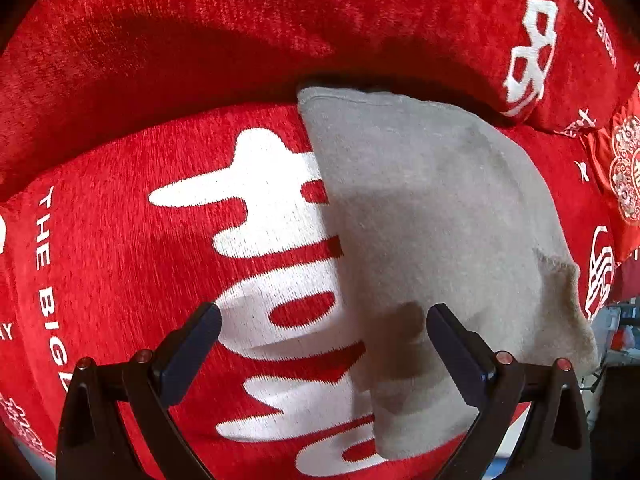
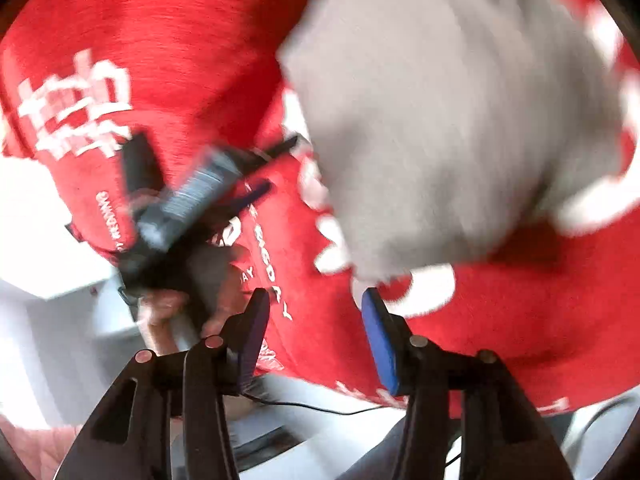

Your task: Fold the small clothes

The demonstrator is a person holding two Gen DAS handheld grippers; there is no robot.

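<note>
A small grey garment lies flat on a red sofa cover printed with big white letters. Its ragged corner hangs toward the right edge. My left gripper points down over the garment's near left edge, open, its right finger above the grey fabric and its left finger above the white lettering. The right wrist view is blurred. There the grey garment lies ahead of my right gripper, which is open with nothing between its blue pads. The left gripper and the hand holding it show at the left.
The sofa's red back cushion rises behind the seat. A red cushion with a gold ornament sits at the right. Beyond the seat's edge are pale floor and a thin black cable.
</note>
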